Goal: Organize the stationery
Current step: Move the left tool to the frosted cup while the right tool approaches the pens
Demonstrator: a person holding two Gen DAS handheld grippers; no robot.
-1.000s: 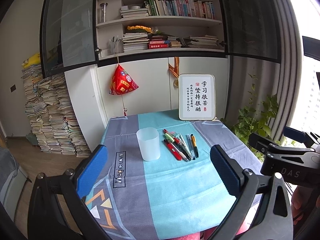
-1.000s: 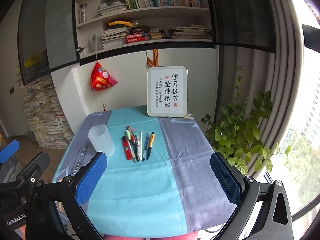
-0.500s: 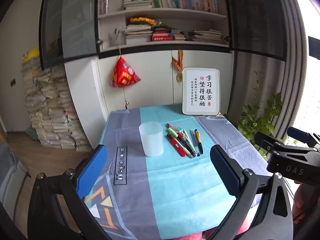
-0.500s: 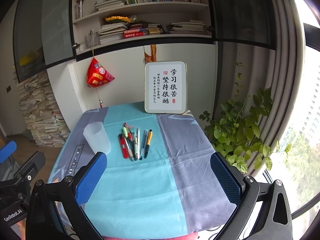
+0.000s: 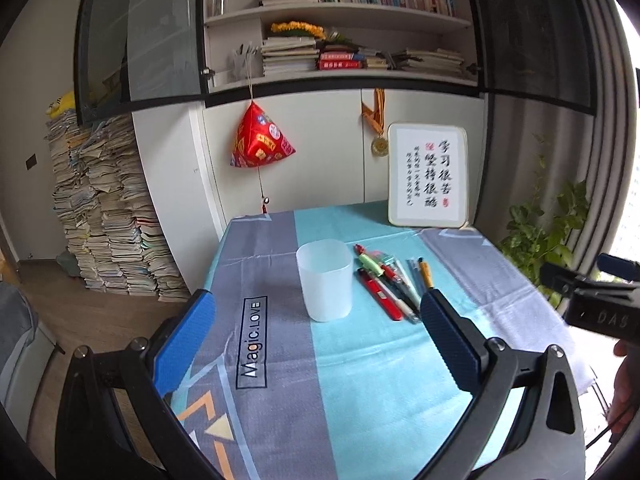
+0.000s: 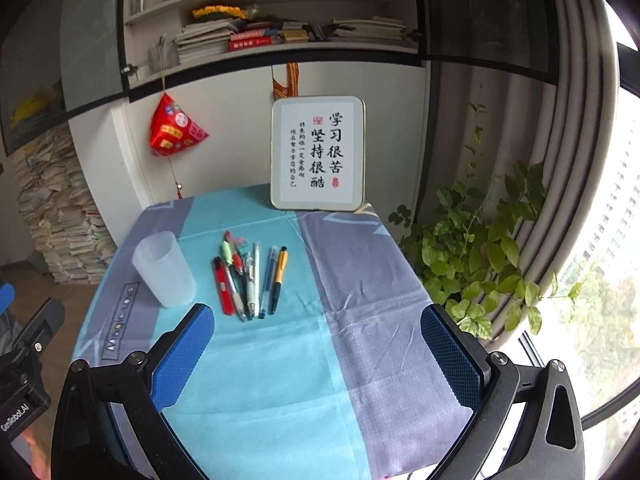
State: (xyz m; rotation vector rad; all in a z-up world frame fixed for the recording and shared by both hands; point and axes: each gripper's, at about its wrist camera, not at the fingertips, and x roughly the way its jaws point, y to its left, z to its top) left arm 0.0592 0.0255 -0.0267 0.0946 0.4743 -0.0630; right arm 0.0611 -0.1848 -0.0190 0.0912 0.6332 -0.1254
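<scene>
Both grippers, left gripper (image 5: pixel 316 336) and right gripper (image 6: pixel 316 346), hang wide and empty short of the pens (image 6: pixel 248 280) fanned beside the upright cup (image 6: pixel 164 274) mid-bench; the right should likely pinch the outermost pen mid-barrel.

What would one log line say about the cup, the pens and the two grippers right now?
left gripper: open, holds nothing | right gripper: open, holds nothing | cup: upright, no pens visible inside | pens: lying beside cup on tablecloth

I see a frosted, matt plastic cup (image 5: pixel 325 280), smooth glossy plastic pens (image 6: pixel 248 280), a creased woven tablecloth (image 6: pixel 360 320), and my finger pads (image 6: pixel 182 360) look textured blue rubber
</scene>
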